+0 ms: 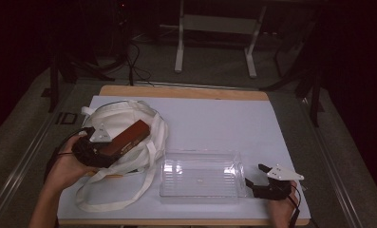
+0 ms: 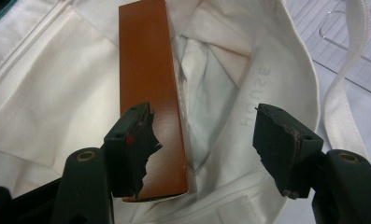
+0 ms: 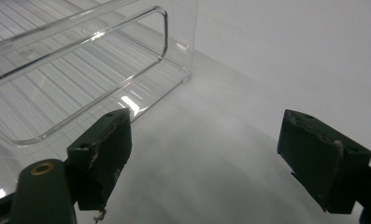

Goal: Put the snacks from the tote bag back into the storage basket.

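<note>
Gaping over a brown box (image 2: 148,88) in the bag (image 2: 47,93), the left gripper (image 2: 202,140); right gripper (image 3: 206,158), jaws apart, at the bin's (image 3: 80,70) 3 o'clock.

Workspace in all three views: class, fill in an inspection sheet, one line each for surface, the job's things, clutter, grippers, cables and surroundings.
Surface: pale mat over a wooden table.
Job's things: brown box lying in the mouth of the white tote bag, straps trailing toward the person; empty clear plastic bin at the front, right of the bag.
Clutter: nothing seen.
Grippers: left gripper open, jaws wide, one jaw over the box, no grip; right gripper open over bare mat, beside the bin's corner.
Cables: black cable by the left hand; floor cables behind the table.
Surroundings: dark room, white stand legs on grey floor.
</note>
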